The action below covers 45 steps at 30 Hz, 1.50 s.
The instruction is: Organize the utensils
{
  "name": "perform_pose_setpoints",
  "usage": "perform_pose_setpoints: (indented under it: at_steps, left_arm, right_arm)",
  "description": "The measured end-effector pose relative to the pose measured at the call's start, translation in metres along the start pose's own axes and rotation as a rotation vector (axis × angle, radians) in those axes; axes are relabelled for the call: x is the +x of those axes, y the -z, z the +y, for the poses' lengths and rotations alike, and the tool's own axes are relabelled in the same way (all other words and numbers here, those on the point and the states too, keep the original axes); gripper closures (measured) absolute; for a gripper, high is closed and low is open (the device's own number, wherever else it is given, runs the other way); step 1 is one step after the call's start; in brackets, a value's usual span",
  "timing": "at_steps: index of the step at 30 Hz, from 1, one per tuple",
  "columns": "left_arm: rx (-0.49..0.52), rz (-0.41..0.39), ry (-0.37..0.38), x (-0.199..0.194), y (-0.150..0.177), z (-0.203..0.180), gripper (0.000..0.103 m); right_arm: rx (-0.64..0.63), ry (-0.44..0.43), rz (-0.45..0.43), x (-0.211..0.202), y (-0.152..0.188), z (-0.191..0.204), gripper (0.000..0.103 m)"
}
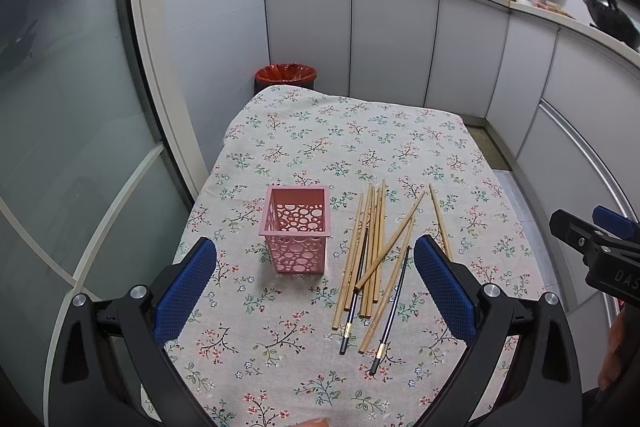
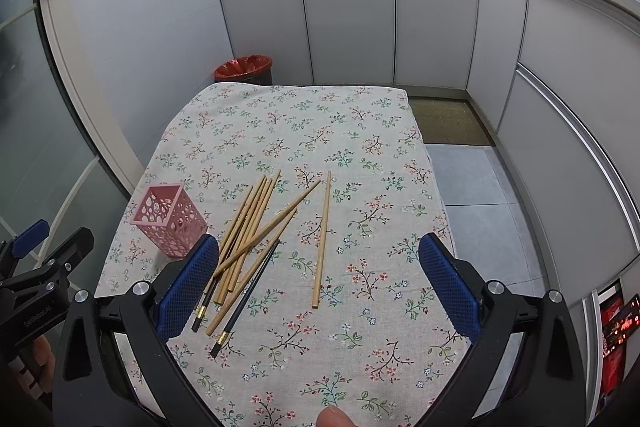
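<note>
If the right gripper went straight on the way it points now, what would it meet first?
Probably the lone wooden chopstick, lying flat on the floral tablecloth between the open right gripper fingers; depth is unclear, so it may touch cloth first.

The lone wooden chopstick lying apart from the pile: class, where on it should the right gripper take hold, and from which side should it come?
Grip the lone wooden chopstick near its thicker near end, coming down from above with the jaws across its width. It lies flat on the tablecloth, pointing away, clear of the pile, so nothing crowds the fingers. The right gripper, open, likely already straddles it.
</note>
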State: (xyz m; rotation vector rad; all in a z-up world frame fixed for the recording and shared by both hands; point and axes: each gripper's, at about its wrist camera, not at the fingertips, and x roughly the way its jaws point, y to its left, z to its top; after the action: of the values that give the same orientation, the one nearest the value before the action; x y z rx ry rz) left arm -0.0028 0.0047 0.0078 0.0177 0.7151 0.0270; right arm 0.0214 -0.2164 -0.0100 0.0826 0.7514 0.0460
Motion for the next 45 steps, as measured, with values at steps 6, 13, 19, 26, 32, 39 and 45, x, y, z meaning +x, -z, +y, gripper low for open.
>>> perform_pose_setpoints:
  at_steps: [6,13,19,26,32,39,45]
  left_arm:
    - [0.005,0.014,-0.005,0.011,-0.005,-0.002,0.007]
    - [0.009,0.017,0.039,0.035,-0.029,-0.015,0.007]
    - [0.106,0.130,0.101,0.081,-0.053,-0.045,0.007]
    - [0.187,0.254,0.153,0.142,-0.052,-0.088,0.020]
    - [0.203,0.364,0.214,0.211,-0.049,-0.120,0.049]
    - [0.191,0.468,0.249,0.288,-0.041,-0.140,0.067]
    - [0.203,0.488,0.271,0.317,-0.033,-0.152,0.076]
  right_arm:
    - [-0.008,0.049,-0.016,0.006,0.000,0.000,0.007]
    - [0.009,0.037,0.052,0.032,-0.013,-0.009,0.007]
    - [0.092,0.049,0.143,0.067,-0.037,-0.035,0.007]
    - [0.108,0.074,0.221,0.109,-0.047,-0.058,0.007]
    - [0.142,0.035,0.334,0.152,-0.038,-0.080,0.025]
    - [0.178,0.013,0.387,0.184,-0.031,-0.099,0.028]
    - [0.155,0.015,0.403,0.200,-0.030,-0.104,0.028]
